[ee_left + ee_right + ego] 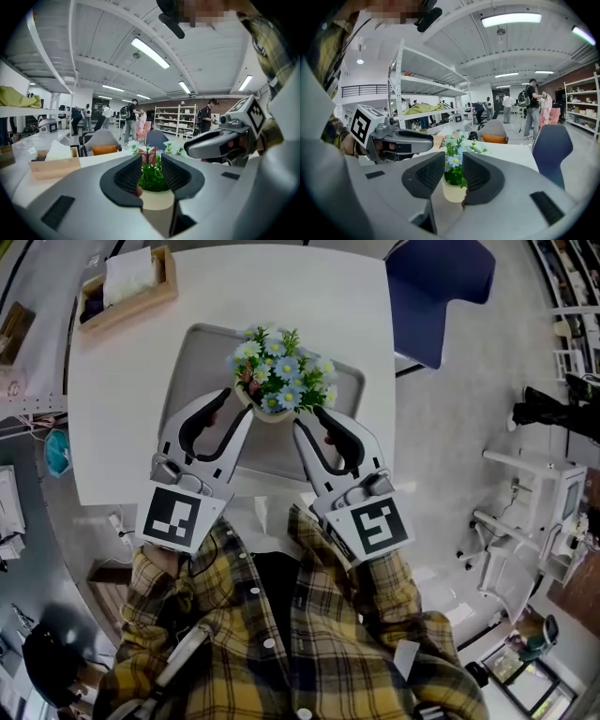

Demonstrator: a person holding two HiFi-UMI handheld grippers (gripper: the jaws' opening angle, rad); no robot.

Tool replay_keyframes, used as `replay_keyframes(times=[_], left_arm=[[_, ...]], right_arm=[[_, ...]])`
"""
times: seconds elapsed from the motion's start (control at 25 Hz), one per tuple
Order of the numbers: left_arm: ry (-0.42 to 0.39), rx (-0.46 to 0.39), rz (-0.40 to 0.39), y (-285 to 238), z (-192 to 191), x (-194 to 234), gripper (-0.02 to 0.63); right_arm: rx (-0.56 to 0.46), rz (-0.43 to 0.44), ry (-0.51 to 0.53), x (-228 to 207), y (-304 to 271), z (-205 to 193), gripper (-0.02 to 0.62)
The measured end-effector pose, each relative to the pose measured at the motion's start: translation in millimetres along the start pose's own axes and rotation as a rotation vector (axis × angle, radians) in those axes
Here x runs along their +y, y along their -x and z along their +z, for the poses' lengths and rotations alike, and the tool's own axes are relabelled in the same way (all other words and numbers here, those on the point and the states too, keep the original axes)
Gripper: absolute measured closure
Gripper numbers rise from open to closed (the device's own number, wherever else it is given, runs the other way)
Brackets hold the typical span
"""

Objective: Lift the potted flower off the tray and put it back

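Note:
The potted flower (281,371), blue and white daisies in a cream pot (272,414), stands on the grey tray (202,352) on the white table. My left gripper (242,405) is at the pot's left rim and my right gripper (307,418) at its right rim. In the left gripper view the jaws (152,174) stand apart, with the pot (157,202) showing in the gap. The right gripper view shows the same: its jaws (453,174) are parted around the pot (453,193). No pad visibly presses on the pot.
A wooden tissue box (131,287) sits at the table's far left corner. A blue chair (441,287) stands beyond the table's right edge. The table's near edge (262,488) is close to the person's body. People and shelves are far in the background.

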State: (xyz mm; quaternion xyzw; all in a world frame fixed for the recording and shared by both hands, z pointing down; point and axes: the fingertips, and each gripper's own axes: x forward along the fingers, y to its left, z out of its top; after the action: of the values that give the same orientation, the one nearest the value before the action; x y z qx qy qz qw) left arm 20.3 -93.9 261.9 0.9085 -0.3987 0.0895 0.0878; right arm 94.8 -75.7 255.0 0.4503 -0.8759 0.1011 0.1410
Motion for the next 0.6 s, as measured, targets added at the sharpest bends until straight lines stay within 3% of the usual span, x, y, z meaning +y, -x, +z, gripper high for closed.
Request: replay_keyframes(times=[0.32,0.6], left_arm=[[-0.030,0.073,-0.071,-8,-49,1,0.410],[-0.023,0.146,-0.124,-15,-87,-6,0.349]], right_arm=[[0.055,0.052,-0.004,12,-4,-49,0.474],[0.115,0.050,-0.035,3,-19,-88,0.391]])
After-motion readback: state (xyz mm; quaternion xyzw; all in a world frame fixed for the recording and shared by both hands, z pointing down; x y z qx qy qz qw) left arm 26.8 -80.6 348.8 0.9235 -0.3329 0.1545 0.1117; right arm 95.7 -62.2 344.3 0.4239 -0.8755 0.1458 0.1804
